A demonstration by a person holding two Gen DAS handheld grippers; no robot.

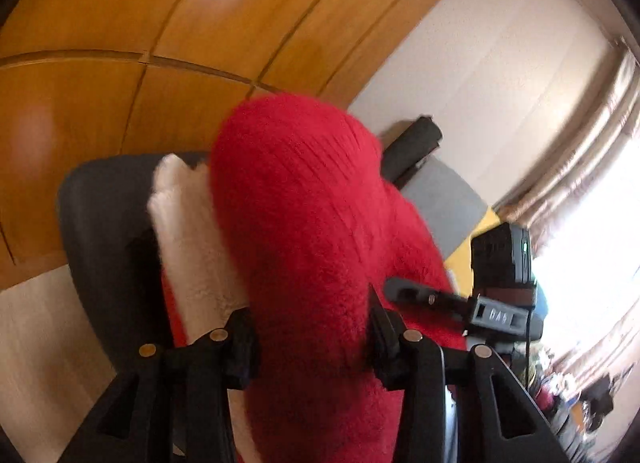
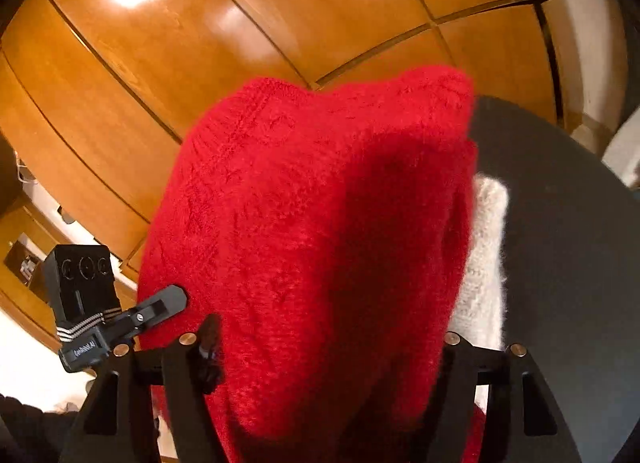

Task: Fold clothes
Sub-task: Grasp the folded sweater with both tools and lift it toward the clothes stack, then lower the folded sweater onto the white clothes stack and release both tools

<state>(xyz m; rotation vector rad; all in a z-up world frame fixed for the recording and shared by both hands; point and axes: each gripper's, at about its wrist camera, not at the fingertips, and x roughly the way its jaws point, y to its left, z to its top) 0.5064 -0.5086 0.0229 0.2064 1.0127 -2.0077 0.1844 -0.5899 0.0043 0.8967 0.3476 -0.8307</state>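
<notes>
Red fuzzy sweater (image 1: 304,231) is bunched into a thick roll, sitting right between the fingers of both grippers, long axis running straight away from each camera. Left gripper (image 1: 312,339) is clamped on the near end of it; the knit fills the whole gap, pads pressing in. Right gripper (image 2: 320,347) likewise: jaws wide but closed on the fat fold, red fabric bulging over the right finger. No free gap on either, so both hands are equally on it and neither needs to reach.

The sweater hangs over a dark grey round tabletop (image 1: 100,231), above a white fluffy garment (image 1: 188,239) just left of it in the left view, right of it in the right view. That white piece touches or sits under the sweater, so it's the likely snag when setting down.

Behind the sweater: wooden wardrobe panels (image 2: 240,43), curtained window (image 1: 592,167) to the right.
</notes>
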